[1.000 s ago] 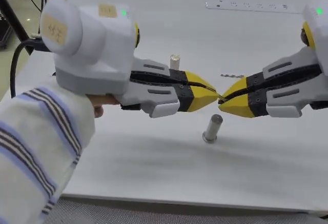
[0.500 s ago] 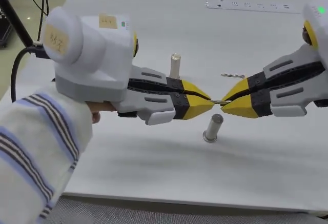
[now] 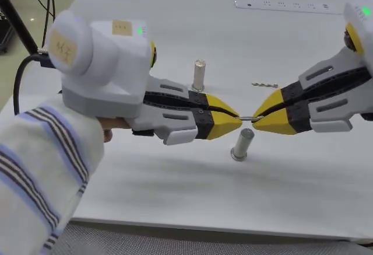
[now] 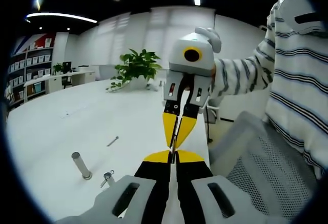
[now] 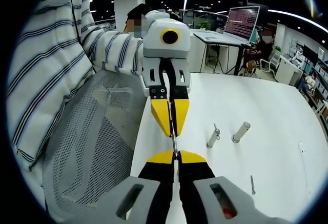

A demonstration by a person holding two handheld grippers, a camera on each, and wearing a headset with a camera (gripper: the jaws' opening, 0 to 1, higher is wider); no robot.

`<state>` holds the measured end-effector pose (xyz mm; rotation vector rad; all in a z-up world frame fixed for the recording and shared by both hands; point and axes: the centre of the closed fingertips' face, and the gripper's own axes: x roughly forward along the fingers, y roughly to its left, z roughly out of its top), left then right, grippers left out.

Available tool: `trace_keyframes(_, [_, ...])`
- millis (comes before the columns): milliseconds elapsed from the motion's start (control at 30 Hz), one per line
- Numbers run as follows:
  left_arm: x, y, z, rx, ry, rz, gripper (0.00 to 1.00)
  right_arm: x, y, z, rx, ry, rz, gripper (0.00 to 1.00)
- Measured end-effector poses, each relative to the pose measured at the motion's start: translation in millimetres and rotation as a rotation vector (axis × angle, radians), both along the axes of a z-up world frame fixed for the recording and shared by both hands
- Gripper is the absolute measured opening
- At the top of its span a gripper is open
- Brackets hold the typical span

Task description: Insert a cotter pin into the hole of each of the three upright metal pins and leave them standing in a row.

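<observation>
Both grippers clamped on one cotter pin, tip facing tip, over the workbench.
The left gripper [image 3: 236,119] has its yellow jaws closed on one end of a thin silver metal cotter pin [image 3: 247,118]. The right gripper [image 3: 257,118] faces it with jaws closed on the other end. The two sets of tips are near each other but apart, with the pin bridging the gap. Just below the tips, a short grey cylindrical metal pin [image 3: 242,145] stands on its flanged base on the white workbench [image 3: 175,191]. Beyond the left gripper's jaws a second grey metal pin [image 3: 199,74] stands upright. Beyond the right gripper's tips a loose cotter pin [image 3: 265,85] lies flat. Well past both lies a white power strip [image 3: 285,7]. A striped sleeve [image 3: 41,173] is behind the left gripper.
</observation>
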<state>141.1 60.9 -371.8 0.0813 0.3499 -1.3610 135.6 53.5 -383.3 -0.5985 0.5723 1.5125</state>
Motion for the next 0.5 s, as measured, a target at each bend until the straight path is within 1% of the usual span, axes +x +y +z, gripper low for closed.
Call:
trace_keyframes(67, [-1.3,-1.2,0.3,0.006,-0.012,-0.008,0.0,0.1,-1.2,-0.5,-0.006,0.001,0.006,0.0])
trace_keyframes(100, [-1.9,-1.5,0.4,0.006,-0.009,-0.011,0.0,-0.2,-1.8,-0.7,-0.01,0.0,0.01,0.0])
trace_keyframes(167, [-1.4,-1.8,0.6,0.007,-0.019,-0.012,0.0,-0.6,-2.0,-0.6,-0.01,0.005,0.008,0.0])
trace_keyframes(233, [-0.8,-2.1,0.6,0.008,-0.021,-0.009,0.0,-0.1,-2.7,-0.8,-0.011,0.005,0.006,0.0])
trace_keyframes(333, [0.4,-2.1,-1.5,0.026,-0.034,-0.011,0.0,1.1,-4.9,-1.5,-0.016,0.004,0.004,0.0])
trace_keyframes(433, [0.1,-2.2,-3.6,0.037,-0.037,-0.014,0.04,2.6,-7.9,-2.4,-0.029,-0.005,0.005,0.0])
trace_keyframes(500, [1.0,-2.3,-4.6,0.04,-0.038,-0.009,0.07,3.3,-9.9,-2.4,-0.034,-0.003,0.0,0.0])
